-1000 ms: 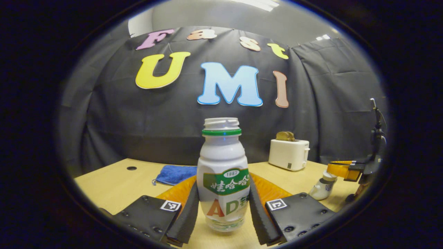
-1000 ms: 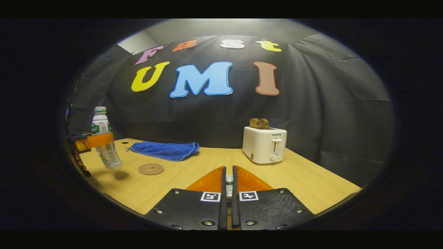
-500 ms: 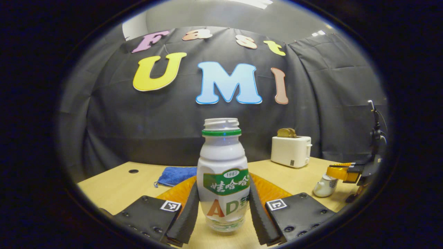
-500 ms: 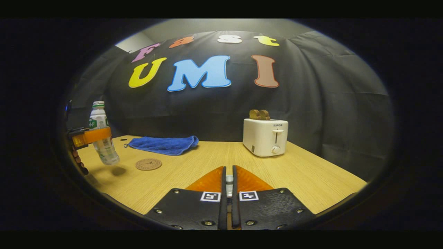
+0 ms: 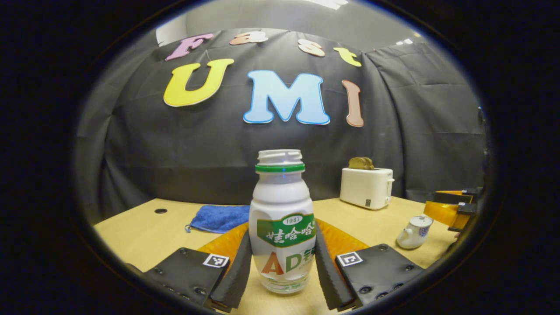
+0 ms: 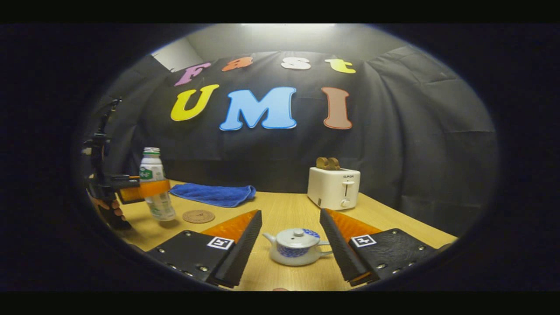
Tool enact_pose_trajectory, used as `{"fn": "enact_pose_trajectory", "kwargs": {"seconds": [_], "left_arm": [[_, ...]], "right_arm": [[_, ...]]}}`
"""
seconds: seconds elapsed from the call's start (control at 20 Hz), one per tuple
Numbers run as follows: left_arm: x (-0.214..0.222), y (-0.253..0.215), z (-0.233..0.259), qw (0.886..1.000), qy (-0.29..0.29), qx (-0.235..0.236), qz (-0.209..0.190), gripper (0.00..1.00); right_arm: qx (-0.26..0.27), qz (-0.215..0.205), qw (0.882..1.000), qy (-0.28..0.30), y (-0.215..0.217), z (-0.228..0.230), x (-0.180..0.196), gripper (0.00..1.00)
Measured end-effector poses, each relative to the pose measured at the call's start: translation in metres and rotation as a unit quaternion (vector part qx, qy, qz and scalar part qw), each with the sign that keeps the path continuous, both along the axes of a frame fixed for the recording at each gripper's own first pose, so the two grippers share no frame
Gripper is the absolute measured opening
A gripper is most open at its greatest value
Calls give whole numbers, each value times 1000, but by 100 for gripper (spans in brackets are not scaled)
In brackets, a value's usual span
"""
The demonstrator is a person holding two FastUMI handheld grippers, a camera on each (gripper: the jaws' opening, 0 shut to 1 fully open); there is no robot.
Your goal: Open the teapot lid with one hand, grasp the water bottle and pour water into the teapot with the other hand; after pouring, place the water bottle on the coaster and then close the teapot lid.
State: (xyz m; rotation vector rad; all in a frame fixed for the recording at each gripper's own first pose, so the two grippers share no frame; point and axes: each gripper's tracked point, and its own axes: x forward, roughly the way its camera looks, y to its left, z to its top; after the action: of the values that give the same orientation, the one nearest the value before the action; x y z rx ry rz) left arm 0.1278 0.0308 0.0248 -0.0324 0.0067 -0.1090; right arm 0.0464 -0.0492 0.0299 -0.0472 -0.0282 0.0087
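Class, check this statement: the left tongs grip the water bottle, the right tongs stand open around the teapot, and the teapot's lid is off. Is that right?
Not quite. The right gripper view shows the lid sitting on the teapot. The rest stands: the left tongs grip the water bottle, and the right tongs stand open around the teapot.
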Motion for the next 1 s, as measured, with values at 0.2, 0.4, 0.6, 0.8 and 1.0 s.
{"fn": "enact_pose_trajectory", "kwargs": {"seconds": [0.2,0.4,0.6,0.8,1.0], "left_arm": [[34,-7,3,1000,-4,-22,-8,80],[69,-11,-2,1000,-2,-22,-7,70],[92,-16,-18,1000,13,-19,-8,80],[91,-18,-23,1000,19,-16,-7,75],[91,-24,-24,1000,14,2,-21,75]], "right_arm": [[1,28,1000,-10,25,5,-33,82],[4,39,999,0,28,-4,-41,82],[16,32,999,6,18,-8,-41,82],[26,23,999,1,8,-5,-39,82],[27,23,999,3,7,-8,-37,82]]}}
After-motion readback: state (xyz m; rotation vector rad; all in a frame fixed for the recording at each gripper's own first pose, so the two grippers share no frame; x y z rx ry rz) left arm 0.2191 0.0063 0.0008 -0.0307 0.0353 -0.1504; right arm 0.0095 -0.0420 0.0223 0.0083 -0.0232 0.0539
